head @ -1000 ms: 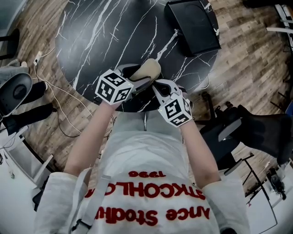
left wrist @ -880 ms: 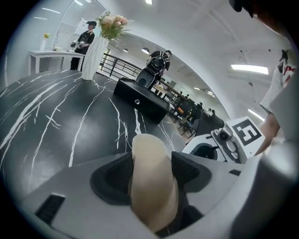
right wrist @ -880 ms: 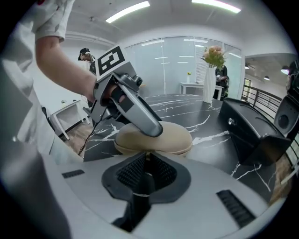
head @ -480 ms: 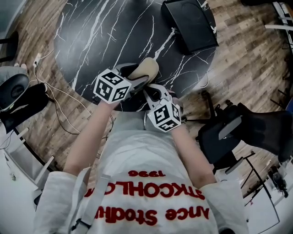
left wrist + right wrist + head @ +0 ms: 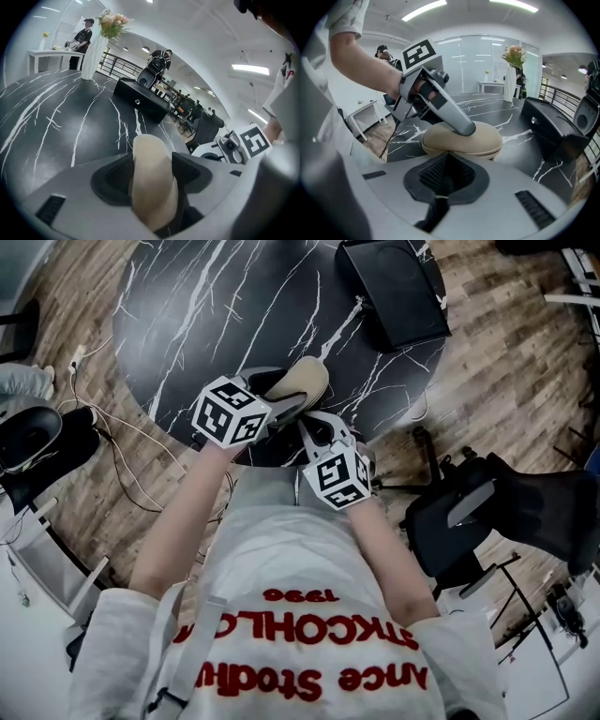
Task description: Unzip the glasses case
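Observation:
A beige oval glasses case (image 5: 307,379) is near the front edge of the black marble table (image 5: 216,315). My left gripper (image 5: 292,397) is shut on it, and in the left gripper view the case (image 5: 152,183) stands clamped between both pads. My right gripper (image 5: 314,429) sits just in front of the case's near edge. In the right gripper view the case (image 5: 461,138) lies right beyond my right gripper (image 5: 446,163). Its jaws are closing, the pads meet, and a thin pale sliver of the zipper pull (image 5: 435,196) is pinched low between them. The left gripper's finger (image 5: 454,115) presses on the case's top.
A black box (image 5: 394,292) lies at the table's far right, also in the gripper views (image 5: 140,101) (image 5: 553,126). A white vase with flowers (image 5: 96,51) stands far back. A dark chair (image 5: 525,512) is at my right, cables (image 5: 122,446) run over the floor at left.
My right gripper has shifted left, in close to the case's near edge. The left gripper and the case have stayed put.

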Available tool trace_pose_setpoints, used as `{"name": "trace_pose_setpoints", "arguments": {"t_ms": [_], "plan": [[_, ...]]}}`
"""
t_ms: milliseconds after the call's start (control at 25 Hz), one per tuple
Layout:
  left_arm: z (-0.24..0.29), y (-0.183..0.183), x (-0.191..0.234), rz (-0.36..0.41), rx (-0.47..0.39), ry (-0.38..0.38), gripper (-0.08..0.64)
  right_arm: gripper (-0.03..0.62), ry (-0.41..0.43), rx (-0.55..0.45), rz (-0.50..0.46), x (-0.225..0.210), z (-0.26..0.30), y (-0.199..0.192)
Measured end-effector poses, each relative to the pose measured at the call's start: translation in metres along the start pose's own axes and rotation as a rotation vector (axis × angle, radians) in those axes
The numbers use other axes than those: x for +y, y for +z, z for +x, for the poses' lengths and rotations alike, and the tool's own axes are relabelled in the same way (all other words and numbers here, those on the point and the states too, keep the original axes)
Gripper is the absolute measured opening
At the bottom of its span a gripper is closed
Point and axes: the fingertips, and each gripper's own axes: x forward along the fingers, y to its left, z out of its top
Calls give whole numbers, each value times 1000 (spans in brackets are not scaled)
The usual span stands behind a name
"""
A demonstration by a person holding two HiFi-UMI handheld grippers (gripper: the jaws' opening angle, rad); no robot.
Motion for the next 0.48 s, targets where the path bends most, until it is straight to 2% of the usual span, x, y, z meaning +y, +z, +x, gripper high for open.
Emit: {"name": "trace_pose_setpoints", "arguments": {"t_ms": [120, 240, 360, 480], "plan": [[-4, 0, 1, 14, 20, 2, 264, 14, -5, 8, -25, -9, -1, 2], [-12, -7, 3, 30, 59, 6, 267, 17, -37, 17, 20, -30, -3, 2], [-23, -25, 1, 30, 124, 3, 267, 18, -27, 32, 8, -42, 1, 7], [-29, -42, -12, 13, 163, -9, 261, 18, -54, 25, 4, -60, 8, 21]]}}
